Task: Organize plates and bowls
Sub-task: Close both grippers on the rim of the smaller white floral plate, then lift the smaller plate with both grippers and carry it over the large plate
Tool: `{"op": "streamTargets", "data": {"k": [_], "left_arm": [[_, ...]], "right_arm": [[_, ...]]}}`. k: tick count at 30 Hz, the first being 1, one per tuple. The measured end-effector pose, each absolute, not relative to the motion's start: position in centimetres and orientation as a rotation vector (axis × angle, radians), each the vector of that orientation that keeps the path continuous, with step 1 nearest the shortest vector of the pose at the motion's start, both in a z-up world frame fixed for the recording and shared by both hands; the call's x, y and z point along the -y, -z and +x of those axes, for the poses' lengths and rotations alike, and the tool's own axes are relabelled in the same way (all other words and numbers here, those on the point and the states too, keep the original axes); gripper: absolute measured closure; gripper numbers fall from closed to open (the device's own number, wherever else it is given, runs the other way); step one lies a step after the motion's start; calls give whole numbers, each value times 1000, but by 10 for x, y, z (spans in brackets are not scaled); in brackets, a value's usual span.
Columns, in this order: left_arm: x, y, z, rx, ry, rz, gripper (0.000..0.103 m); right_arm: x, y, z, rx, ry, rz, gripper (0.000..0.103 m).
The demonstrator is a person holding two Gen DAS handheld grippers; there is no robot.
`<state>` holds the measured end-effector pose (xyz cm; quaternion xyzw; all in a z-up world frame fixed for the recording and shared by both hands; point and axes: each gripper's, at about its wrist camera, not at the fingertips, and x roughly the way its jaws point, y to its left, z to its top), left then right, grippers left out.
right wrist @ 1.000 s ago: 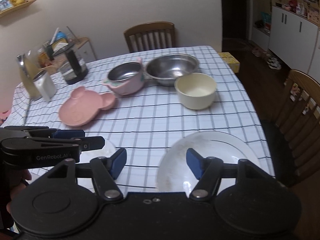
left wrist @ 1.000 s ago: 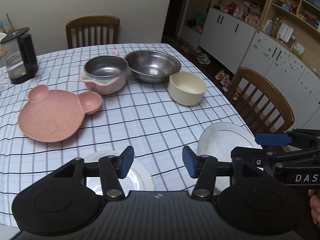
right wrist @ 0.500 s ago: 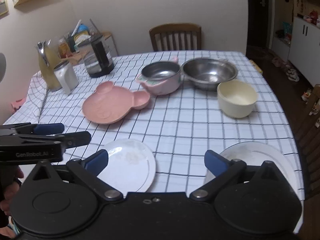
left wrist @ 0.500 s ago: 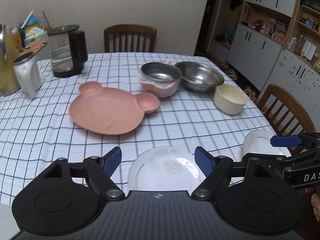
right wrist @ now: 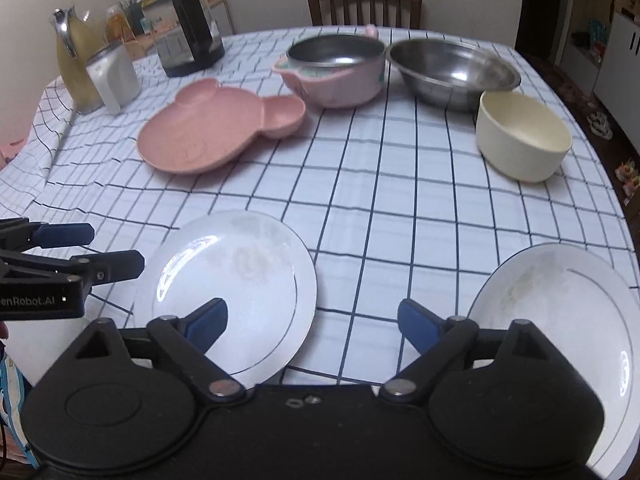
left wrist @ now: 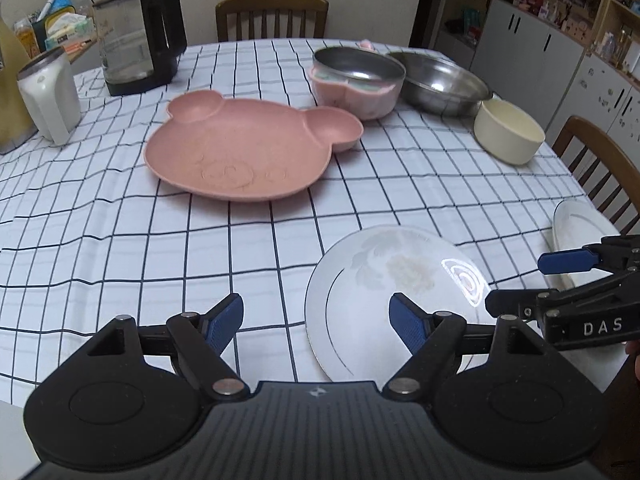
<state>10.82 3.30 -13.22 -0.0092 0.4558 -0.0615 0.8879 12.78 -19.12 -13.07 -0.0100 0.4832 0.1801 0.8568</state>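
Two white plates lie near the table's front edge: one in the middle, the other at the right. Behind them are a pink bear-shaped plate, a pink bowl with a steel liner, a steel bowl and a cream bowl. My left gripper is open and empty just left of the middle plate. My right gripper is open and empty between the two white plates.
A checked cloth covers the table. A glass kettle, a white canister and a yellow jug stand at the back left. Wooden chairs stand at the far side and the right.
Both grippers have swung left and opened wider. The middle white plate now sits right of my left gripper, and the pink plate and kettle have come into fuller view.
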Motion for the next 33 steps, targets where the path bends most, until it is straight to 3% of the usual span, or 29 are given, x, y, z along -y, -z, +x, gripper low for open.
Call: {"op": "streamTargets", "data": {"k": [3,7,11,13,21,33], "left_arm": [[-33,140,113,-971,128,-26,24],[-34,149,120,-1011,140,-47,44],[-37,155,125,-1042,144,-95,52],[-39,158,127,-1061,152,-118,62],[-41,163,129,-1097,153,-155,77],[-44,162,130,-1101,131,-191,87]], "right_arm": [[189,141,134,-1046,-376,-20,26],[185,148,138,-1066,-382,-28,36],[183,151,142,-1087,-390,-13,48],[182,152,144,-1095,-400,-7,55],[178,157,144,-1125,-422,6,77],[185,157,145,-1127,-393,66,87]]}}
